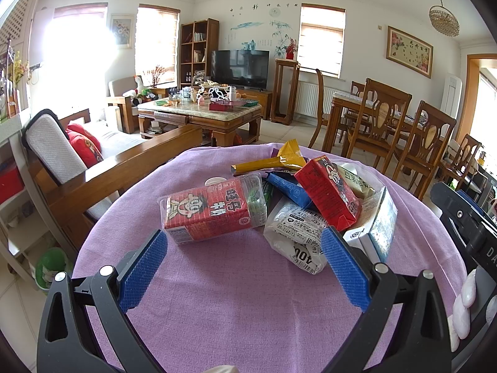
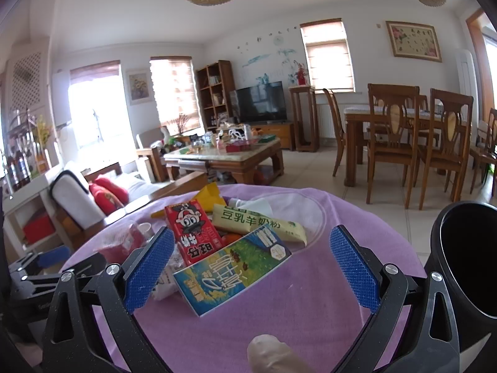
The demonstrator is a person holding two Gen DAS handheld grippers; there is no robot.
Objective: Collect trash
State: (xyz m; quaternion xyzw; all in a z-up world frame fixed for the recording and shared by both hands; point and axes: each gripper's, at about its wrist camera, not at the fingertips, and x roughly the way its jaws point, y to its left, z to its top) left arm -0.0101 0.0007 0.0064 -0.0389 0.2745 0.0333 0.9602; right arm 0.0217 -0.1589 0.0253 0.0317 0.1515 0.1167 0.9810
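- Two hand-held grippers hang over a round table draped in a lilac cloth [image 1: 248, 310], each spread wide with nothing between its blue pads.
- The left gripper [image 1: 245, 267] faces the trash pile [image 1: 295, 199] at its twelve o'clock: a red drink carton [image 1: 206, 214] inside a clear plastic tray, a crumpled white wrapper [image 1: 298, 233] at one o'clock beside the right pad, and a second red carton [image 1: 329, 191] propped on top of the heap.
- A gold foil wrapper [image 1: 273, 161] lies at the far edge of the pile, with a blue packet [image 1: 287, 188] just below it.
- The right gripper [image 2: 251, 267] has a green-and-blue carton [image 2: 233, 272] lying flat between its fingers, touching neither; the red carton [image 2: 194, 236] and a pale yellow sachet [image 2: 257, 223] sit behind it at twelve o'clock.
- Only the right wrist view shows a black cylindrical bin [image 2: 466, 267], mouth open, at three o'clock beside the table, and the other gripper at nine o'clock.
- Only the left wrist view shows a green waste basket [image 1: 51, 267] on the floor at nine o'clock, below a wooden sofa arm [image 1: 124, 168].
- A gloved fingertip [image 2: 273, 354] shows at six o'clock in the right view.
- Behind, a cluttered coffee table [image 1: 202, 112] and dining chairs [image 1: 413, 143] stand well apart from the trash.
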